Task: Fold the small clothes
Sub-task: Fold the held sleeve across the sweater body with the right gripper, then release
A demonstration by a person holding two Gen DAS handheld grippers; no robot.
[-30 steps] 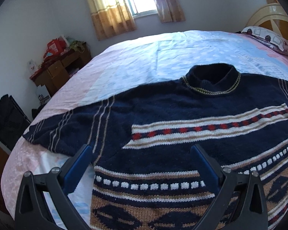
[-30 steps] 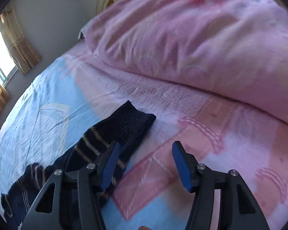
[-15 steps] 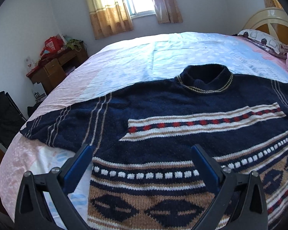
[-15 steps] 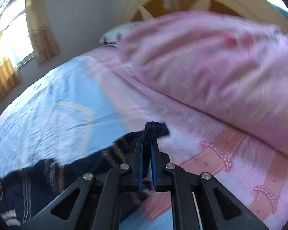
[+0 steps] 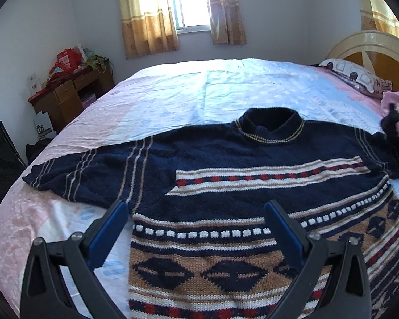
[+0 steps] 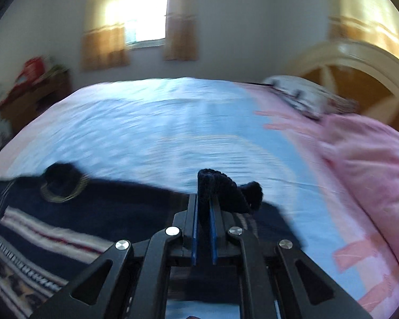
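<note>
The sweater [image 5: 252,180] lies flat on the bed [image 5: 173,98], front side up, with its dark blue neck [image 5: 270,122] pointing to the window [image 5: 191,0]; it is dark blue with white, red and tan stripes and tan diamond shapes near the bottom; one sleeve [image 5: 85,175] is spread out flat to the left side; the other sleeve's cuff [image 6: 220,191] is lifted up off the bed, pinched in the right tongs [image 6: 203,207]; these tongs are clenched tight on the cuff, and the knit sticks out past the blue pads [image 6: 194,228]; in the left view that raised sleeve shows as a dark blurry shape at the far right edge

The left tongs [image 5: 196,212] are spread wide and grasp nothing; they hang over the lower part of the sweater, with one blue finger over the sheet and one over the knit

The sheet is pale blue and pink; a pink blanket [image 6: 372,164] is heaped on the right by a patterned pillow [image 5: 353,75] and a cream headboard [image 5: 372,45]; tan curtains [image 5: 146,18] hang by the window; a brown wooden desk [image 5: 66,93] with red things on top stands by the wall on the left
</note>
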